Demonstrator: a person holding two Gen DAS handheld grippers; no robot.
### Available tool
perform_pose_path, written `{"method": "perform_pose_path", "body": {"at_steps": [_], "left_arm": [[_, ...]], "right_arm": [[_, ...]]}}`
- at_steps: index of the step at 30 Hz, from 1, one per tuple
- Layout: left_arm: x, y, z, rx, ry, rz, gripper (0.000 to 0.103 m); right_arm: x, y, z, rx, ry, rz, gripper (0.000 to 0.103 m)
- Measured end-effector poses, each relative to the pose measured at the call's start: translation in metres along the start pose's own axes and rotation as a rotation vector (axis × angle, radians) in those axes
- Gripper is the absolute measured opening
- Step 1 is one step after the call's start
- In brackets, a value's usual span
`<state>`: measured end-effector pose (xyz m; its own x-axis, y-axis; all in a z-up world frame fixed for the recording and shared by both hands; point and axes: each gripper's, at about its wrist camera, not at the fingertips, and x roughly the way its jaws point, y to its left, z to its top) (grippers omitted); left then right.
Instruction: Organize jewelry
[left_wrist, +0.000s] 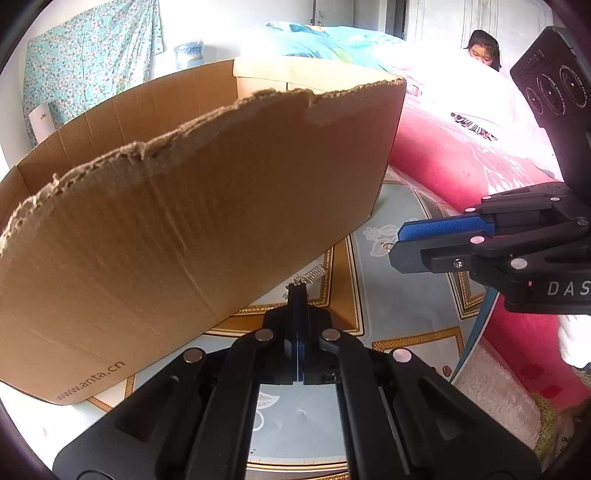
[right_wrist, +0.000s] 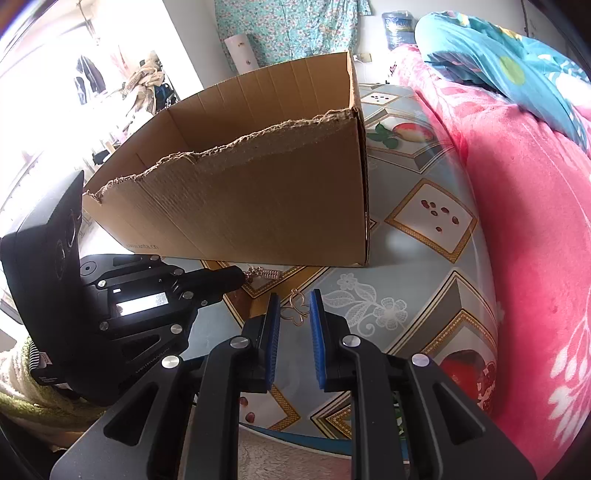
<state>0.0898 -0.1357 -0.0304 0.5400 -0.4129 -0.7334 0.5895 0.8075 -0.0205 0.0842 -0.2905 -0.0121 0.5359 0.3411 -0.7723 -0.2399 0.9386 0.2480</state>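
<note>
Left wrist view first: the left gripper (left_wrist: 297, 291) has its fingers pressed together, pinching the end of a small silver chain piece (left_wrist: 313, 275) that lies on the patterned surface (left_wrist: 402, 306) right at the foot of the big cardboard box (left_wrist: 192, 229). That box fills most of the view, torn along its top edge, open at the top, and it stands directly ahead of the fingers, so it blocks anything further forward. Off to the right the right gripper (left_wrist: 397, 245) reaches in, one blue pad showing, with a bit of gold wire peeking out at its tip. A pink blanket (left_wrist: 454, 158) crowds the surface's right edge, and a person sits far back behind the bed. Right wrist view: the right gripper (right_wrist: 294, 306) has its fingers a little spread, with a gold butterfly-shaped pendant (right_wrist: 295, 309) lying on the surface between the tips; can't tell whether the pads actually touch it. To the left, the left gripper (right_wrist: 240, 277) is clamped on the silver chain piece (right_wrist: 264, 274), just beside the box's (right_wrist: 258, 206) bottom edge. The pink blanket (right_wrist: 524, 240) runs down the whole right side, near the pendant but apart from it.
</note>
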Motion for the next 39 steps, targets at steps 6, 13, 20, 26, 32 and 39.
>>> {"method": "perform_pose_path", "body": {"at_steps": [6,13,20,26,32,39], "left_arm": [[-0.017,0.004,0.0,-0.013,-0.034,-0.012,0.0],[-0.013,-0.005,0.0,0.057,-0.019,0.036,0.009],[0.006,-0.009,0.003,0.037,0.024,0.036,0.016],[0.009,-0.01,0.005,0.039,0.027,0.062,0.005],[0.005,-0.01,0.003,0.046,0.044,0.067,0.0],[-0.003,-0.004,-0.007,0.015,0.051,0.063,0.0]], "right_arm": [[-0.003,0.003,0.0,-0.005,-0.006,-0.003,0.016],[-0.003,0.004,0.0,-0.009,-0.006,-0.002,0.016],[-0.001,0.0,0.001,-0.002,-0.004,0.001,0.016],[0.001,-0.001,0.001,0.0,-0.004,0.006,0.016],[-0.001,-0.001,0.001,-0.002,-0.011,0.008,0.016],[-0.006,0.002,0.0,-0.007,-0.02,0.005,0.016]]}}
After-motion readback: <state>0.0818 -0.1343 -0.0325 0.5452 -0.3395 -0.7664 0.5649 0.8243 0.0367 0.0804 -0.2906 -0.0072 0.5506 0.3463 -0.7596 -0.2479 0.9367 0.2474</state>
